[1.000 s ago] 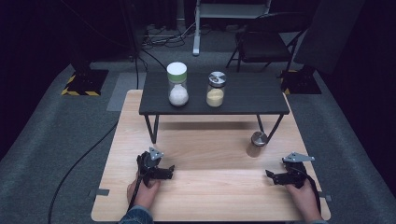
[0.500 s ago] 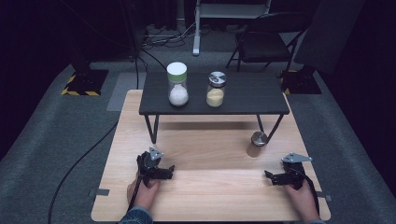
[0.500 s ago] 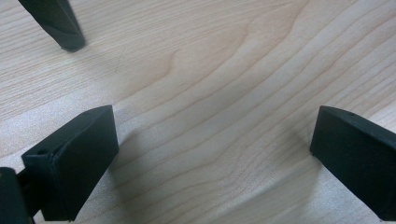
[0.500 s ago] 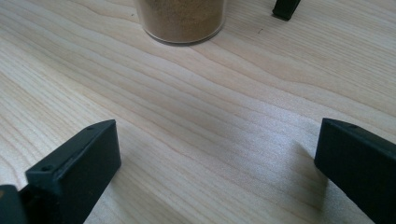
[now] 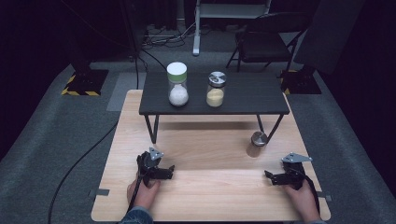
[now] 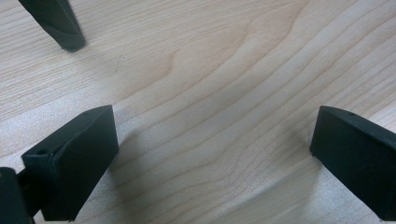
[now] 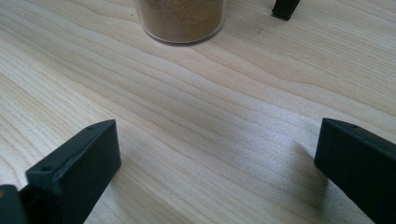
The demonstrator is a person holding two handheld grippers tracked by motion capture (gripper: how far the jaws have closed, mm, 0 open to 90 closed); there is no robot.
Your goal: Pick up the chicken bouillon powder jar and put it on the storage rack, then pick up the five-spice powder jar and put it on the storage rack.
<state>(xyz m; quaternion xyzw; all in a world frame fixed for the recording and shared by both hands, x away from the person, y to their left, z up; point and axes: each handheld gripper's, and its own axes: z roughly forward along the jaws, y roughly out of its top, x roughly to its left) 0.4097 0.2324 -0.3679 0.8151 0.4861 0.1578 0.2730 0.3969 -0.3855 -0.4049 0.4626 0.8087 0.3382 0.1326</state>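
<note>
While both grippers rest low on the surface (image 5: 210, 196) with fingers apart and nothing held, no grasp has been begun. The right gripper (image 5: 275, 178) is pointed toward the brown jar (image 5: 257, 144), which stands on the surface by the rack's (image 5: 252, 95) right legs, just ahead in the right gripper view (image 7: 181, 18). An advance until the jar sits between the fingers is judged to be called for next; the left gripper (image 5: 164, 172) lies well apart.

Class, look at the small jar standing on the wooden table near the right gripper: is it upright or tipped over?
Upright. The jar stands on its base, its silver lid facing up in the high view; the right gripper view shows its round bottom flat on the wooden table.
</note>
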